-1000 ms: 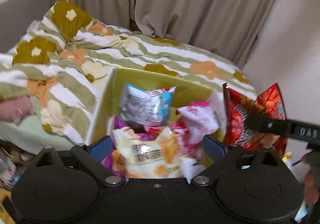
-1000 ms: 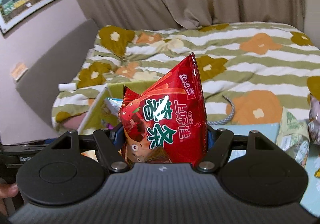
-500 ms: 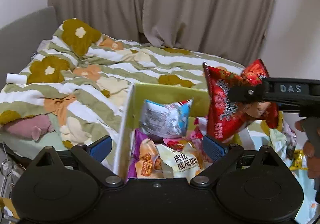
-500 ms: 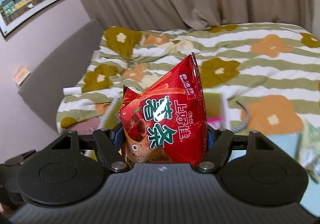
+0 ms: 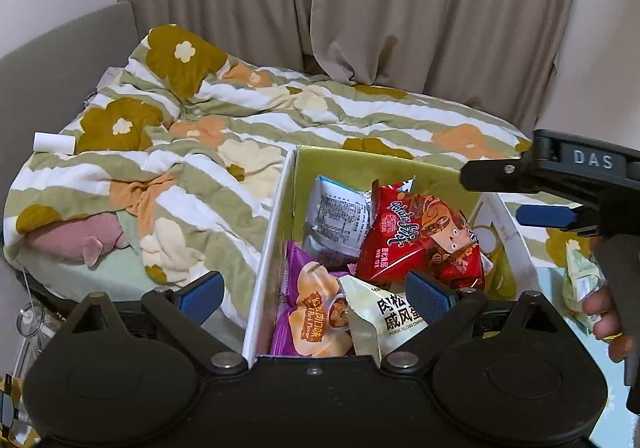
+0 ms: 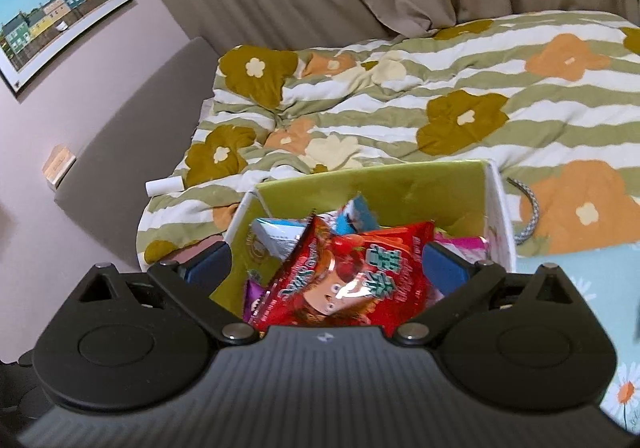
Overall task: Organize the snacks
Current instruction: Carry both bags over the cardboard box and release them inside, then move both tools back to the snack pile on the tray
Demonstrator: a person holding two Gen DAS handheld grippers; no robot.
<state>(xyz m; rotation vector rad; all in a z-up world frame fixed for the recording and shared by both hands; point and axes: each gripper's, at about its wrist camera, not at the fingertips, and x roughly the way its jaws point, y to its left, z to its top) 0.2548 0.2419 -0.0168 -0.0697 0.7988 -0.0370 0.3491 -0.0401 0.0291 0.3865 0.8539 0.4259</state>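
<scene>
Crinkly red foil snack bag (image 6: 352,280) atop pile in box (image 6: 400,183), right gripper (image 6: 326,268) opening.

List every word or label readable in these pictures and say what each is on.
"DAS": right gripper, on its side.
"肉松咸风" and "PORK FLOSS": white packet.
"肉口味": purple packet.
"Potato Stix", roughly: red bag, script hard to read.
Silver packet: print too small.
</scene>
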